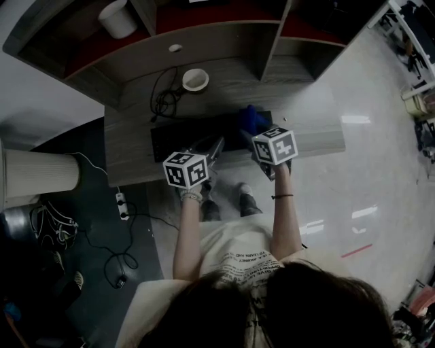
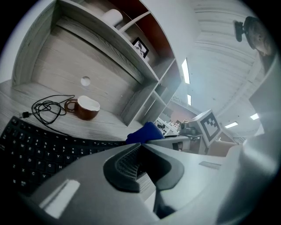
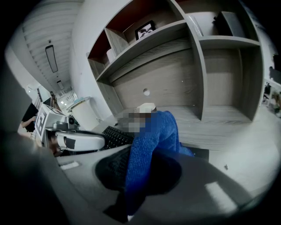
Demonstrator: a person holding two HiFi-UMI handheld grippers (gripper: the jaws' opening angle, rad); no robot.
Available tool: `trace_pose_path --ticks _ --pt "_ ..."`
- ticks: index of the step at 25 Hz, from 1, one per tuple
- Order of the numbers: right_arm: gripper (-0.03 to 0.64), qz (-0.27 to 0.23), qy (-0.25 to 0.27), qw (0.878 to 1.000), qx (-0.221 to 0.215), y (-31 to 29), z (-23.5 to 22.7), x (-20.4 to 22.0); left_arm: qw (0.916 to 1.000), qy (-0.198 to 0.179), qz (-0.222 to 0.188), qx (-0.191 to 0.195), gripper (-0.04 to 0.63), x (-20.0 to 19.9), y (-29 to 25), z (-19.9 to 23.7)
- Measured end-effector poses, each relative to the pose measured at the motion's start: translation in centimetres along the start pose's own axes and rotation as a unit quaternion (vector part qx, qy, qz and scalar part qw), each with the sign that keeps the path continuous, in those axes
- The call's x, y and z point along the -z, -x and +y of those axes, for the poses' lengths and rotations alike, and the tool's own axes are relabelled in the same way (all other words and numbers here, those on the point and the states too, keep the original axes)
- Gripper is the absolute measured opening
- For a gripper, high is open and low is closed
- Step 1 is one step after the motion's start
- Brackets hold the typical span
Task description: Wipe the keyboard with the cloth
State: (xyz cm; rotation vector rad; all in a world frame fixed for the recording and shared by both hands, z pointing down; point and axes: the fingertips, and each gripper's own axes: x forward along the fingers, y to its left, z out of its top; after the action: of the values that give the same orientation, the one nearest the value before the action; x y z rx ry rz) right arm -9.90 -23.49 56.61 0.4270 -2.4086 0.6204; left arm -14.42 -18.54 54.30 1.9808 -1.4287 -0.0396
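Pinched by the right gripper point(image 3: 139, 178), the blue cloth point(image 3: 153, 138) is judged soft, light and best held by a bunched fold above the keyboard point(image 2: 33, 149); the left gripper point(image 2: 141, 163) is closed on nothing.

A grey wooden desk point(image 1: 129, 146) w/ shelves above it stands in front of the person. On it lies a long black keyboard point(image 1: 173, 136), & behind that a round white-rimmed cup point(image 1: 195, 79) just beside a tangled black cable point(image 1: 165, 99). The left gripper point(image 1: 215, 147), w/ its marker cube, points at the keyboard's middle. The right gripper point(image 1: 250, 136) is over the keyboard's right part; a crumpled blue cloth point(image 1: 250, 119) sits at its tip, on the keys. A white cylinder point(image 1: 117, 18) stands on the shelf, upper left. On the floor left of the desk: a white power strip point(image 1: 122, 206) & loose black wires point(image 1: 112, 255).
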Motion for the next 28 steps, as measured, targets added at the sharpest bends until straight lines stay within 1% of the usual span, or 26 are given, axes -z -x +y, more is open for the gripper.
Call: trace_pose_path --ticks 19,28 --pt "0.059 -0.001 -0.001 1.000 -0.005 -2.3 2.3 -0.6 1.0000 0.004 -0.005 -0.007 0.003 -0.5 2.5 2.7" --pt "0.059 0.001 -0.001 1.000 -0.004 -3.4 3.6 -0.8 1.0000 0.004 -0.002 0.000 0.003 -0.5 3.6 3.7"
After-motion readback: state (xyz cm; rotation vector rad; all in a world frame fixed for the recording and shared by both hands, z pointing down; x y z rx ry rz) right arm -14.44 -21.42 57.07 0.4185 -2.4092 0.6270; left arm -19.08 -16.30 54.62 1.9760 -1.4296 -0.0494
